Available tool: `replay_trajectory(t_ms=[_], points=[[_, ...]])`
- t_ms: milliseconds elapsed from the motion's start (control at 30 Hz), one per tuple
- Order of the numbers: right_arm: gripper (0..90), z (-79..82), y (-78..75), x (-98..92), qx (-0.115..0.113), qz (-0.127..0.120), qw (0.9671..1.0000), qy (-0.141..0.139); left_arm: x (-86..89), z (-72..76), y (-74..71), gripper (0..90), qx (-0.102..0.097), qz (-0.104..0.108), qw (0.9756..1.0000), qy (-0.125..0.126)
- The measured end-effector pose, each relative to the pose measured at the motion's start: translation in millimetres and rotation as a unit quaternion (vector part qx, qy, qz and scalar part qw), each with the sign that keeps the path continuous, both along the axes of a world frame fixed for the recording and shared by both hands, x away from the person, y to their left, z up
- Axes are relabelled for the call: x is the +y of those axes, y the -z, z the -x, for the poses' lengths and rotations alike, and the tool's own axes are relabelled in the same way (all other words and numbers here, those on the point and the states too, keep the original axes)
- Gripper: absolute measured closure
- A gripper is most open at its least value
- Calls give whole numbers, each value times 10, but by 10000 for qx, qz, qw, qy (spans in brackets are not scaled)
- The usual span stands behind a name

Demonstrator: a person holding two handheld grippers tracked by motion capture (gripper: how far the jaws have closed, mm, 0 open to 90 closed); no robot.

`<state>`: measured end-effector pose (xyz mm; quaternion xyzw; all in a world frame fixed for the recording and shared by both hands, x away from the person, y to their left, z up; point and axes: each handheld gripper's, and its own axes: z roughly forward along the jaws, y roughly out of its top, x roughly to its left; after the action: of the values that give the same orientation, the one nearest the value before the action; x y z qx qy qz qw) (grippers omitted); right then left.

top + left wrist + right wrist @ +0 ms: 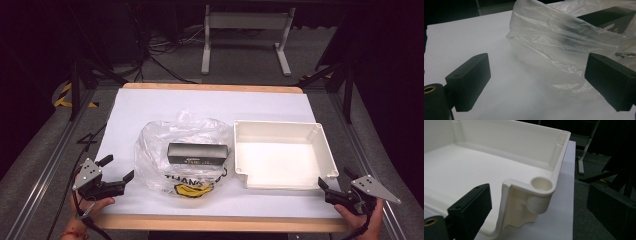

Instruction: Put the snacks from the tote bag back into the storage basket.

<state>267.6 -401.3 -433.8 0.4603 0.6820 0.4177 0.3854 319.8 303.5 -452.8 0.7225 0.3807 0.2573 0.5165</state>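
Where the white sheet covers the middle of the counter (pixel 150 102), a clear plastic bag (pixel 155 150) lies crumpled and partly puffed up, with black lettering and a yellow mark printed on its near end. A long black box (pixel 197 153) sits inside it, lying flat with its long side facing the person. Just to the right of the bag, close by but not clearly touching, stands a shallow white tray (pixel 327 152) with a raised rim and round sockets at its corners; its floor is bare.

At the near left corner of the sheet, the left hand-held gripper (pixel 119 170) is held in the person's left hand (pixel 87 207), its jaws spread wide apart and holding nothing, pointing toward the bag. In the left gripper view the bag's wrinkled side (pixel 554 47) lies between and beyond the two black jaws, near the right one, and the box (pixel 610 17) shows through the plastic at the upper right.

At the near right corner, the right hand-held gripper (pixel 334 179) is held in the right hand (pixel 357 215), jaws likewise wide apart and empty, just beside the tray's near right corner. In the right gripper view that corner and its round socket (pixel 541 185) lie between the jaws.

Beyond the counter is a grey floor (pixel 250 60) with cables and the white legs of a frame (pixel 245 35).
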Motion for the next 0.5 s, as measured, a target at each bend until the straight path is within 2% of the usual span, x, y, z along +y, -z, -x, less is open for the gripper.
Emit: replay_trajectory(t_ms=[267, 500], points=[[67, 6, -2, 17, 26, -11, 10000, -20, 7, -1, 8, 75, 5, -51, 10000, 49], [66, 40, -32, 22, 3, 92, 10000, 7, -12, -31, 23, 75, 41, -46, 9999, 136]])
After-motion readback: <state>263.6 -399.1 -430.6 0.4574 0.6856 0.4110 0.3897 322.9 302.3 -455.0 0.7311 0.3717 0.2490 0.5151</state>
